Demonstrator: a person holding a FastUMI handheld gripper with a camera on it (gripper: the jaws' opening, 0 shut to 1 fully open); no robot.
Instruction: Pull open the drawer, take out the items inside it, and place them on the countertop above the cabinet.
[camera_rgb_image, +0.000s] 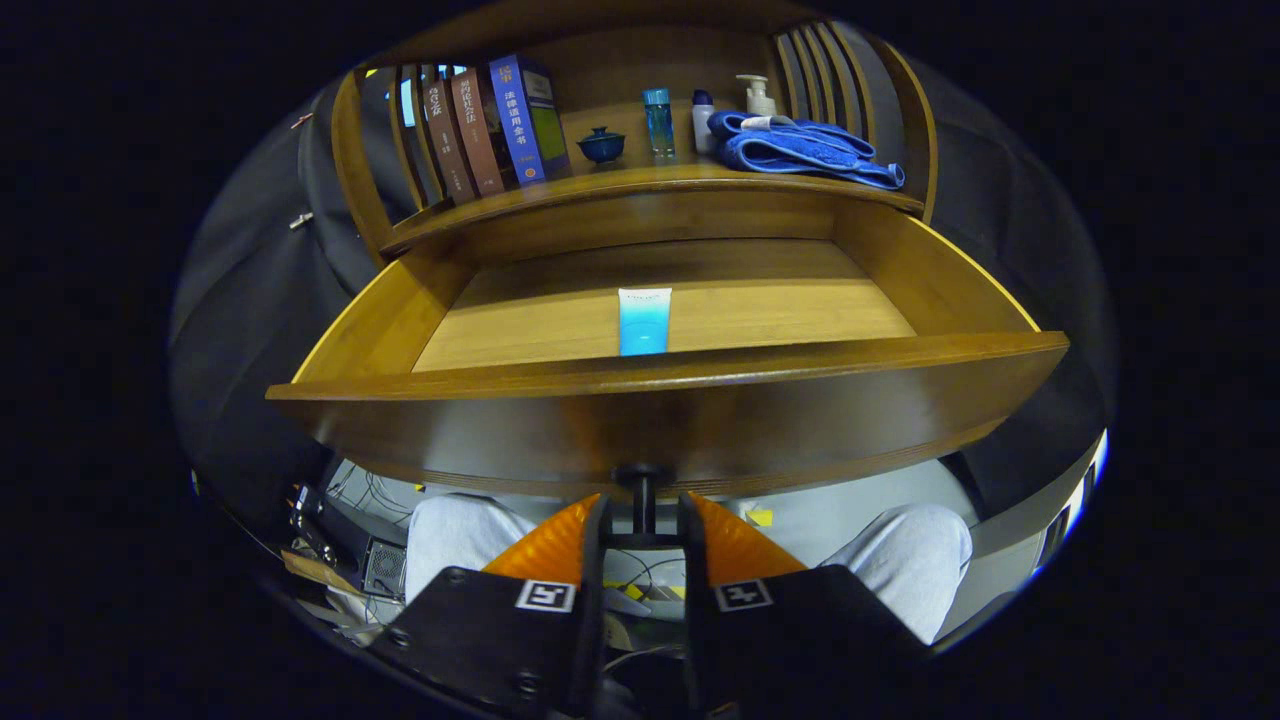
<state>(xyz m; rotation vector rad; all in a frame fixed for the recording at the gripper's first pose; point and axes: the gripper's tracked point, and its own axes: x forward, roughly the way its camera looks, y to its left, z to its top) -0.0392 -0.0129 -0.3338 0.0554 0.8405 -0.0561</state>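
Claw (643, 520): narrow, fingers on both sides of the drawer knob (641, 490), gripping it
Drawer (660, 375): pulled open
Tube (644, 320): lying inside the drawer, mid-floor
Desk (640, 185): above, carrying books (490, 125) and towel (800, 148)

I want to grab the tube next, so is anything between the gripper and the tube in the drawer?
Yes: the drawer's front panel. The gripper sits low at the knob, fingers either side of it; the tube lies beyond the panel.

The drawer (660, 400) front hides the lower end of the blue tube (644, 322) beyond the gripper (643, 520). Whether the fingers (560, 545) press the dark knob (641, 490) between them cannot be told. The towel (800, 148) covers the pump bottle's (757, 92) base.
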